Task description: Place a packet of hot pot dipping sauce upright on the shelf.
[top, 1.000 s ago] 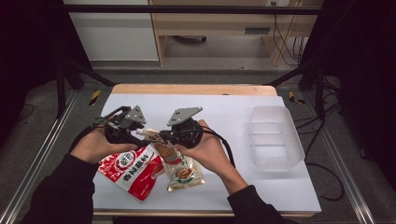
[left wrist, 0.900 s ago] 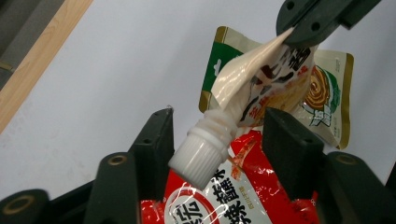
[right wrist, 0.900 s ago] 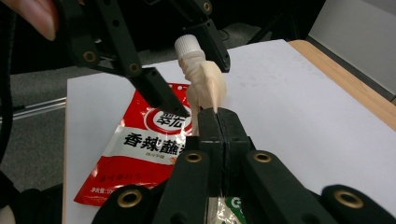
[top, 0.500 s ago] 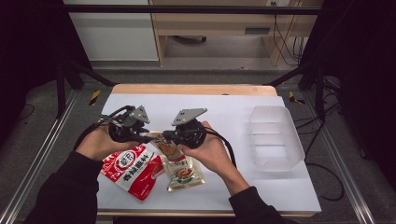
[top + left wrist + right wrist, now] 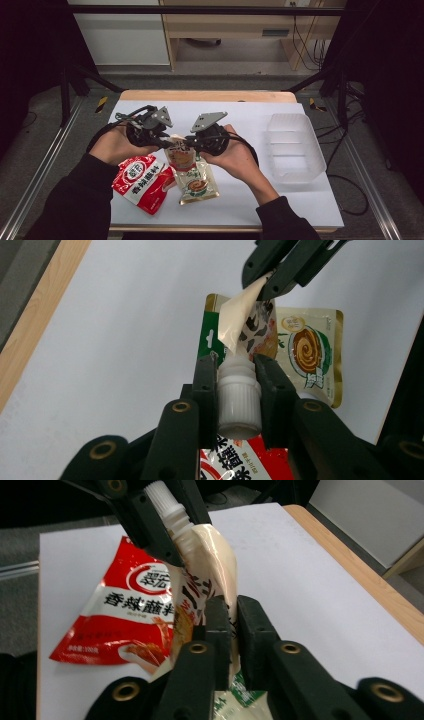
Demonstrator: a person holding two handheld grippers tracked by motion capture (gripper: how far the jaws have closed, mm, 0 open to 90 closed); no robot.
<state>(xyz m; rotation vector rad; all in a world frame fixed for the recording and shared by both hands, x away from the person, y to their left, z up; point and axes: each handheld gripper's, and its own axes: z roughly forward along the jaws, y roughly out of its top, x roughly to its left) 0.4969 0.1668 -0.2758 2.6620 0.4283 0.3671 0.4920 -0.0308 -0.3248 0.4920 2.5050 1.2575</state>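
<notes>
A cream spouted pouch (image 5: 179,152) hangs between my two grippers above the table. Its white screw cap (image 5: 239,401) sits between the jaws of my left gripper (image 5: 239,385), which is shut on it. My right gripper (image 5: 233,617) is shut on the pouch's body (image 5: 212,555), just below the spout. In the high view the left gripper (image 5: 161,142) and right gripper (image 5: 194,145) face each other, nearly tip to tip. A green and cream sauce pouch (image 5: 199,184) and a red snack pouch (image 5: 141,181) lie flat on the white table under them.
A clear plastic bin (image 5: 295,146) stands at the table's right side. The white table top (image 5: 250,112) has a wooden far edge (image 5: 207,95). Metal frame rails run along both sides.
Both hands have moved slightly right and away with the spouted pouch held between them. The two flat pouches have not moved.
</notes>
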